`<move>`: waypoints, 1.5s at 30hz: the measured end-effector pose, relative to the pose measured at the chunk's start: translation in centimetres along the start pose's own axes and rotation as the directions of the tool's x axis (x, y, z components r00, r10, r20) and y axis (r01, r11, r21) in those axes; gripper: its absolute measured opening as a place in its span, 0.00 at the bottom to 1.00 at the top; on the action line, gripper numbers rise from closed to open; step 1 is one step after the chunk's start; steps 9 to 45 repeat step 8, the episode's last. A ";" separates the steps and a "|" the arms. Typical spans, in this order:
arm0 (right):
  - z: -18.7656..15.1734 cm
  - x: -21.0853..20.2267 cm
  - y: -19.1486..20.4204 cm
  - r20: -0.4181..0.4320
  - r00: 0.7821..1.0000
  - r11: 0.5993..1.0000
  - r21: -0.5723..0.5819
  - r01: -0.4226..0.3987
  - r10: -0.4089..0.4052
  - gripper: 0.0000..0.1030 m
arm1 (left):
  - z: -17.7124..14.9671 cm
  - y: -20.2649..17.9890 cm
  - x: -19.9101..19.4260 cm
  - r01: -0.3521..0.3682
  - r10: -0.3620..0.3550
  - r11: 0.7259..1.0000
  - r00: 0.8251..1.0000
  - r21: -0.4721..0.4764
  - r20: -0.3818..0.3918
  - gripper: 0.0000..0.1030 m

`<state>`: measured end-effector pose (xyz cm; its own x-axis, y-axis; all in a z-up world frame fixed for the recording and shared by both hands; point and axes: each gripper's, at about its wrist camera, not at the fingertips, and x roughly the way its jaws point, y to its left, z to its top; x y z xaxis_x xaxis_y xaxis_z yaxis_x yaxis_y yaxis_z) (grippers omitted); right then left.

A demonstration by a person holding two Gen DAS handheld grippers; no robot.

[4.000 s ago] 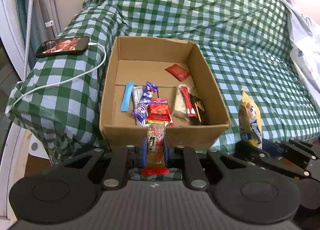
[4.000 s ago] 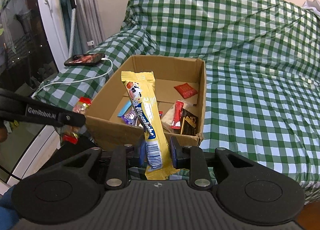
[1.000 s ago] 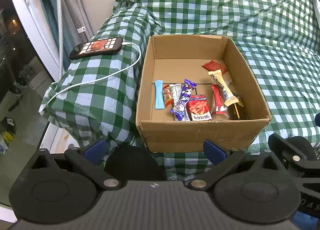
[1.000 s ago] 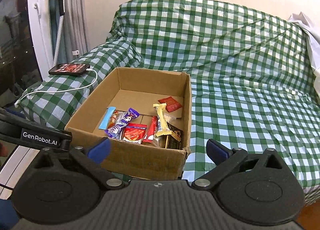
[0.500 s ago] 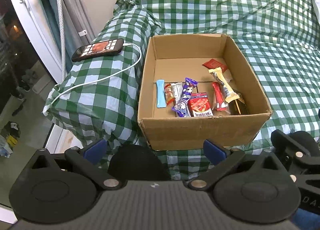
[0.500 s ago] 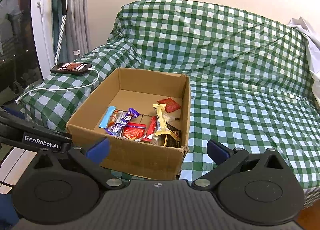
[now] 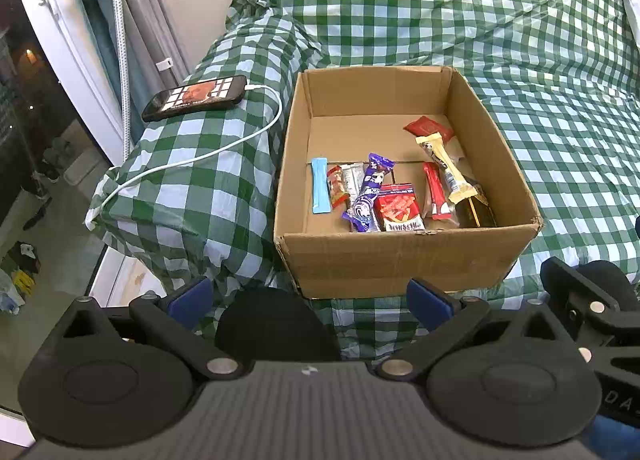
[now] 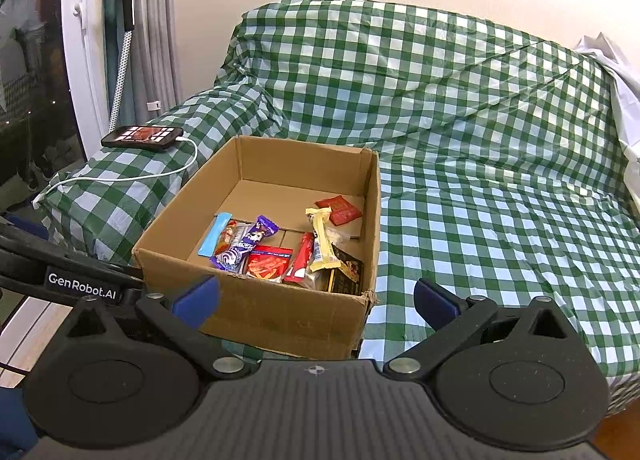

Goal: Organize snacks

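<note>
- My left gripper (image 7: 308, 298) hung before the near wall of the open brown cardboard box (image 7: 400, 256), its blue-tipped fingers (image 7: 428, 298) spread wide apart with nothing between them
- My right gripper (image 8: 316, 298) was likewise parted and empty, short of the same box (image 8: 280, 316)
- The box sat on the green-and-white checked sofa cover (image 7: 560, 140)
- The wrapped snacks lay on its floor: a light blue stick (image 7: 320, 190), a purple bar (image 7: 370, 190), a red packet (image 7: 398, 212), a long yellow bar (image 7: 446, 168)
- A black phone (image 7: 196, 97) on a white cable lay on the armrest

dark packet (image 7: 476, 212) half under yellow bar (image 7: 448, 170), wrapper print unreadable
</note>
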<state>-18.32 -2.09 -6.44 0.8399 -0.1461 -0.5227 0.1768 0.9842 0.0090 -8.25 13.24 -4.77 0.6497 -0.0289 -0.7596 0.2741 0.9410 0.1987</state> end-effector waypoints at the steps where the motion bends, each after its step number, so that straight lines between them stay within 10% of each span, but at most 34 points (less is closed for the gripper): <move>1: 0.0 0.0 0.0 0.000 1.000 1.000 0.000 0.000 0.000 0.99 | 0.0 0.0 0.0 -0.001 0.001 1.000 1.000 0.001 0.000 1.00; 45: 0.0 0.1 0.0 -0.001 1.000 1.000 0.005 -0.011 0.011 0.99 | 0.0 0.2 0.2 -0.016 0.016 1.000 1.000 -0.001 0.000 1.00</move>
